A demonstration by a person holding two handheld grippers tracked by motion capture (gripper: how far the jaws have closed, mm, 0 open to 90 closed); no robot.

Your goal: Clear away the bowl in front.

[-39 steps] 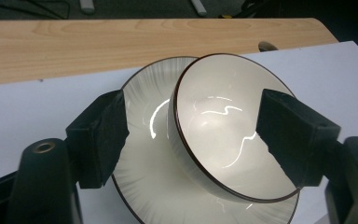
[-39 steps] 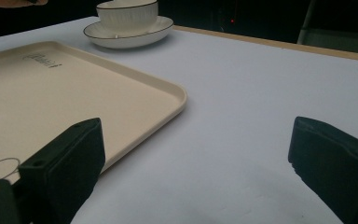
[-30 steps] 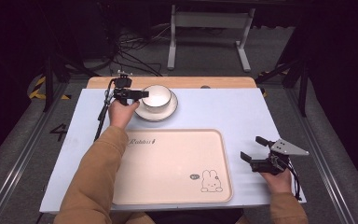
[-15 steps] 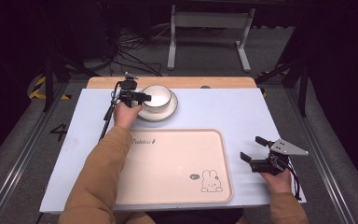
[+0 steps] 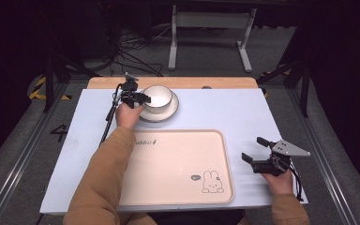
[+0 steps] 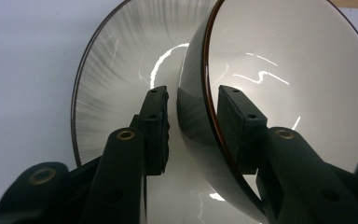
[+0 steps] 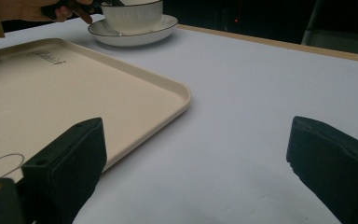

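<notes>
Across the table (image 5: 215,110) my left gripper (image 5: 138,97) straddles the bowl (image 5: 157,96) rim, jaws not yet pinching, while my right gripper (image 5: 255,151) rests spread, well apart.

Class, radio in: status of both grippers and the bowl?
Left gripper astride bowl rim, one jaw inside, one outside, not clamped. Bowl on saucer. Right gripper open, empty, beside tray.

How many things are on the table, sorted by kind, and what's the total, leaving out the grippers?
Bowl: 1, its wall between the left gripper's jaws
Saucer: 1, under the bowl
Tray: 1, beige with a rabbit drawing
Total: 3
</notes>
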